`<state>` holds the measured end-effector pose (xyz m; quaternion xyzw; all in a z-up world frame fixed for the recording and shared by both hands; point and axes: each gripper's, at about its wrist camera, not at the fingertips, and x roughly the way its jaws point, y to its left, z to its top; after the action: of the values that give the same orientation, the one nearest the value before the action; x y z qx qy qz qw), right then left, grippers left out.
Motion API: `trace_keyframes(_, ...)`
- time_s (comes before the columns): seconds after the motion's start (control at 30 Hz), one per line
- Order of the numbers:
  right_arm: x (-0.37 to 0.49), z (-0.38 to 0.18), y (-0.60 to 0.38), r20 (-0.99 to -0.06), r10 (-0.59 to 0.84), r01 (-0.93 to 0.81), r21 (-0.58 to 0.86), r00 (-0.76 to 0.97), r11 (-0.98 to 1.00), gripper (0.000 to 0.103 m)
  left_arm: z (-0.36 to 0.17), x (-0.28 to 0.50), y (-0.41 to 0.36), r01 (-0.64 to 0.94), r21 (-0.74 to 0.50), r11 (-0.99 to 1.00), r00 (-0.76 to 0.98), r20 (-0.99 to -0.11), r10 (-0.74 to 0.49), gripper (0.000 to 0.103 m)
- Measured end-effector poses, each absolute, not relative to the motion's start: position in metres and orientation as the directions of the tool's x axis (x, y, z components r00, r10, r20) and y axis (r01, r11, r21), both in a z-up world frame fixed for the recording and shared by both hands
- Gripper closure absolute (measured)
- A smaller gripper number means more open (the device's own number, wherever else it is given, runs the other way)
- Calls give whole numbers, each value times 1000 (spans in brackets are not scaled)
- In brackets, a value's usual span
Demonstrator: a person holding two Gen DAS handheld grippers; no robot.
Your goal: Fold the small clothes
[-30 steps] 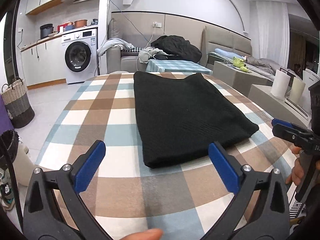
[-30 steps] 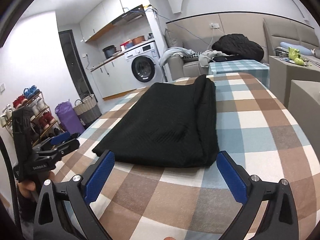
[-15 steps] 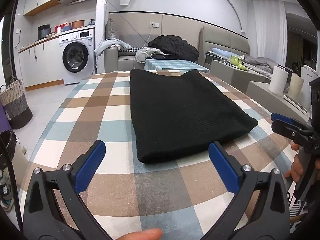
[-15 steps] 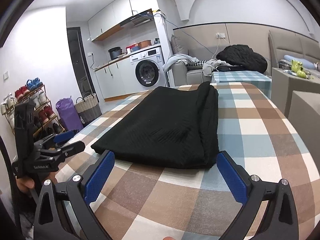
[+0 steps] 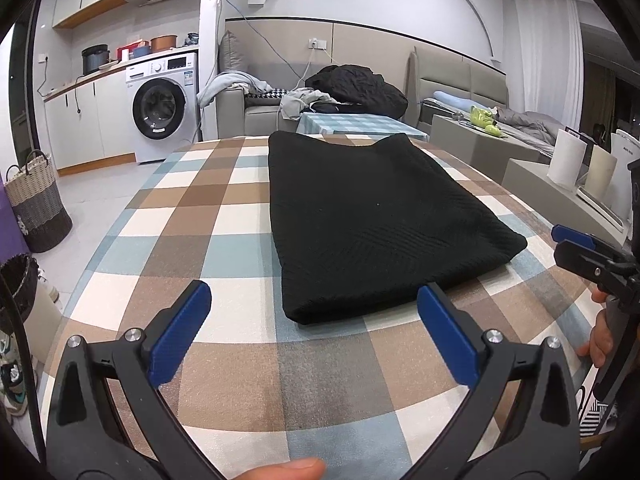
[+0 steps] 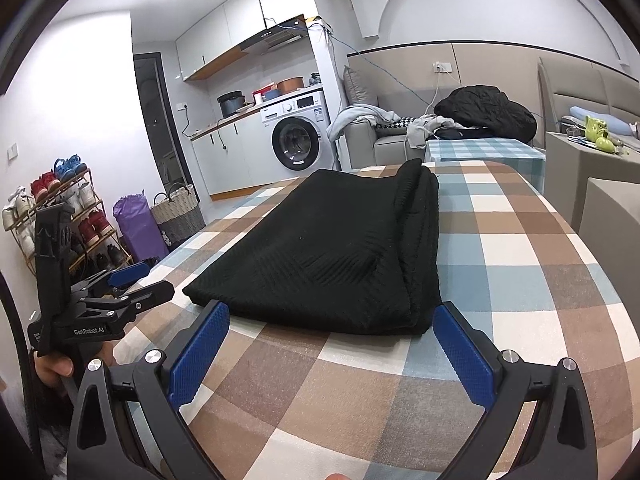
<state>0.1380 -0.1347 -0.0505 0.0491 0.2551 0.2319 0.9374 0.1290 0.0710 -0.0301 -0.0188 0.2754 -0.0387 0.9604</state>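
Note:
A black knitted garment [image 5: 372, 220] lies folded lengthwise on the checked table [image 5: 224, 208]; it also shows in the right wrist view [image 6: 340, 252], with stacked folded layers along its right side. My left gripper [image 5: 316, 312] is open and empty, just short of the garment's near edge. My right gripper [image 6: 332, 332] is open and empty, close to the garment's near end. Each gripper shows in the other's view: the right one [image 5: 588, 252] at the table's right edge, the left one [image 6: 124, 292] at the left.
A washing machine [image 5: 164, 108] and counter stand at the back left, a sofa with piled clothes [image 5: 352, 88] behind the table. A woven basket [image 5: 36, 204] and a shoe rack [image 6: 52, 208] stand on the floor to the left. Low cabinets [image 5: 560, 196] are on the right.
Both grippers have tilted and drawn slightly lower toward the table, so the garment's near edge sits closer to the fingertips. The garment has not moved. Both stay open.

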Motion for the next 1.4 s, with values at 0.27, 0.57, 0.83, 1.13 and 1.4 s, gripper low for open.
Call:
trace_keyframes(0.27,138,-51,-135,-455,459,-407,213,763,888,0,-31,130,70,70,-63,996,844,-529,-93,1)
trace_keyframes(0.57,140,-52,-137,-459,461,-403,223,760,888,0,-31,130,69,75,-66,995,840,-533,-99,1)
trace_keyframes(0.83,141,-52,-137,-460,460,-405,219,760,888,0,-31,130,69,75,-66,995,840,-534,-98,1)
trace_keyframes(1.13,141,-52,-137,-460,459,-404,219,760,888,0,-33,129,67,77,-64,995,840,-534,-100,1)
trace_keyframes(1.4,140,-52,-136,-460,458,-403,219,761,889,0,-33,129,67,77,-64,995,840,-534,-100,1)
